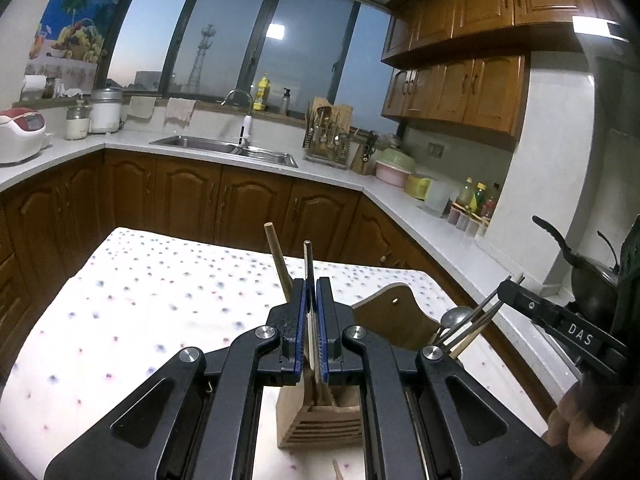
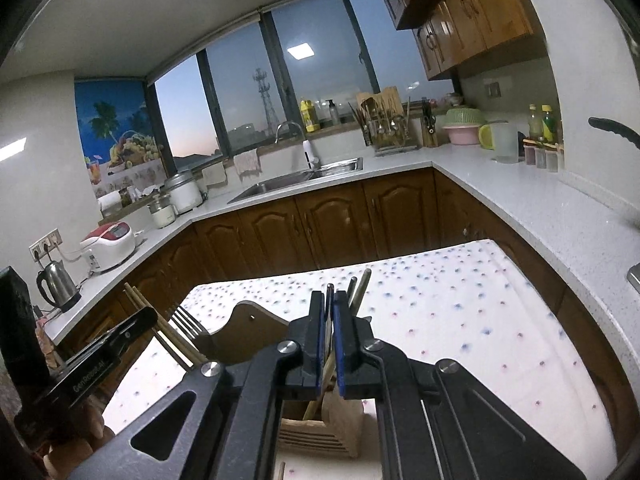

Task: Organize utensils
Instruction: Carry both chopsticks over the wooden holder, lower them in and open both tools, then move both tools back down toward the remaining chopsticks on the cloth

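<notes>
Two grippers, both clamped on utensils.
Your left gripper pinches a thin metal utensil above the slatted wooden holder; your right gripper fingers grip another slim metal handle.

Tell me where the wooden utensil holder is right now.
The wooden utensil holder stands on the dotted tablecloth at the table's near edge, low and central in both wrist views, directly under the left gripper and right gripper.
</notes>
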